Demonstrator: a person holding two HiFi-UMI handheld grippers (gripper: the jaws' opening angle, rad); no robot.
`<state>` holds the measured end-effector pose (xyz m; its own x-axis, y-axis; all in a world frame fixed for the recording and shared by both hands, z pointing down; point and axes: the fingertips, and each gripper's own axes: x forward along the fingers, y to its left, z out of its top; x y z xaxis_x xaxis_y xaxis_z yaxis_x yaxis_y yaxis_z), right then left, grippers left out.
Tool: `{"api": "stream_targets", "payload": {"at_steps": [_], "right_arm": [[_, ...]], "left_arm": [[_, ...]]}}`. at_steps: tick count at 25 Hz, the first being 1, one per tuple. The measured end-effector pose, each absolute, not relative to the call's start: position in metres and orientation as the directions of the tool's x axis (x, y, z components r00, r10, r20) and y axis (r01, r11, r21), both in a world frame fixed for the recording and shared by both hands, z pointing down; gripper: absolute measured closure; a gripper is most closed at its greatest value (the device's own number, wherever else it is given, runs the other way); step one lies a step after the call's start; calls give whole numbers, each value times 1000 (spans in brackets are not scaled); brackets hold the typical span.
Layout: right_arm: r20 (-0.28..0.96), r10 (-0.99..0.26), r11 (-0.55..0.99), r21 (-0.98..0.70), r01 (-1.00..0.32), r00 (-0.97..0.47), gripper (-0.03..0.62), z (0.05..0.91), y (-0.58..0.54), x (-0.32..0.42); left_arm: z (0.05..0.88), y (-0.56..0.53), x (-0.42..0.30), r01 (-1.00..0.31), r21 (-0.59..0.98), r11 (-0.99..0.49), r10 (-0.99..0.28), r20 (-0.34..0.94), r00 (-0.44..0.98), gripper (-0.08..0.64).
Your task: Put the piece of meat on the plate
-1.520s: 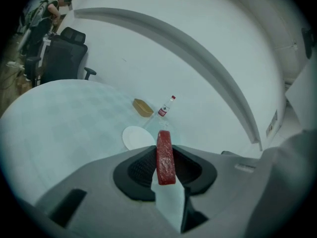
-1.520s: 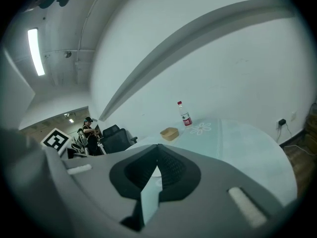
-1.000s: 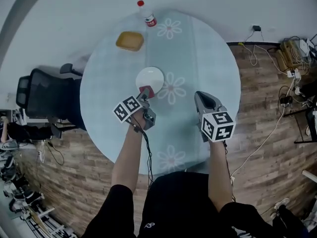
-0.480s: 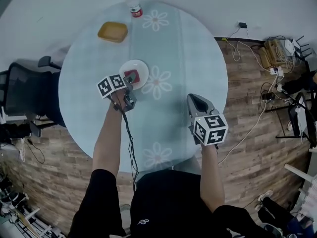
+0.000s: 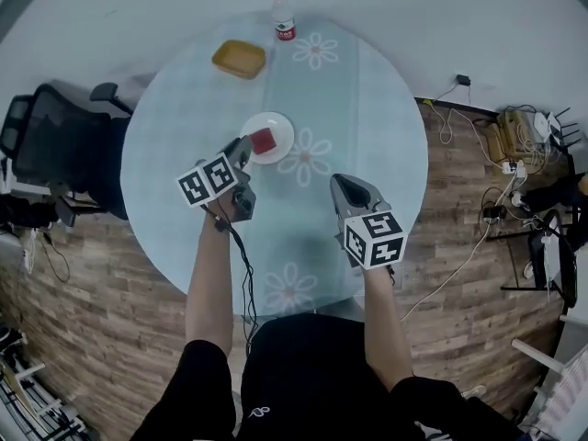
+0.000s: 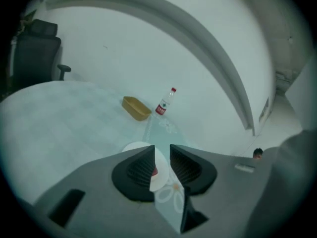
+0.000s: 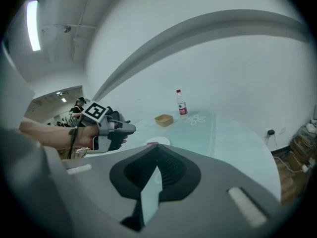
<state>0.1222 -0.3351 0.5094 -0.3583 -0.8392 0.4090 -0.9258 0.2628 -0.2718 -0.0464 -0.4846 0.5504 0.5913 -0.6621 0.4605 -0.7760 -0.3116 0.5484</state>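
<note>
The red piece of meat (image 5: 264, 141) lies on the white plate (image 5: 278, 125) near the middle of the round table. Just short of the plate's near edge is my left gripper (image 5: 246, 145); it touches neither plate nor meat. In the left gripper view its jaws (image 6: 162, 147) stand a little apart and are closing with nothing between them; the meat (image 6: 154, 171) and plate (image 6: 136, 146) show through the gap. To the right, my right gripper (image 5: 340, 180) hovers over the table, shut and holding nothing (image 7: 157, 145). The right gripper view shows the plate (image 7: 161, 142) far ahead.
A yellow dish (image 5: 240, 59) and a red-capped bottle (image 5: 283, 16) stand at the table's far edge. The table (image 5: 377, 108) has a pale flowered cloth. A black office chair (image 5: 50, 150) is at the left; cables (image 5: 514, 136) lie on the wooden floor at the right.
The left gripper carried the meat onto the plate, let it go, then drew back and up. The right gripper shifted slightly. The head view swung.
</note>
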Motion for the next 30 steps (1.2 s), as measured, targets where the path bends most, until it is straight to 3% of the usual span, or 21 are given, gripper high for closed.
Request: {"api": "stream_targets", "payload": {"at_steps": [4, 10, 16, 30], "right_arm": [[324, -845, 359, -247, -900, -426, 581, 475, -345, 98], [160, -856, 457, -208, -865, -491, 581, 410, -356, 64], [90, -846, 513, -138, -847, -526, 582, 355, -349, 45], [93, -843, 528, -48, -848, -530, 582, 345, -338, 33]], "left_arm": [[496, -428, -84, -881, 416, -223, -826, 399, 397, 566], [396, -365, -122, -960, 256, -112, -946, 268, 181, 565], [340, -326, -114, -977, 142, -156, -981, 97, 171, 565], [352, -312, -92, -980, 81, -183, -975, 115, 192, 565]]}}
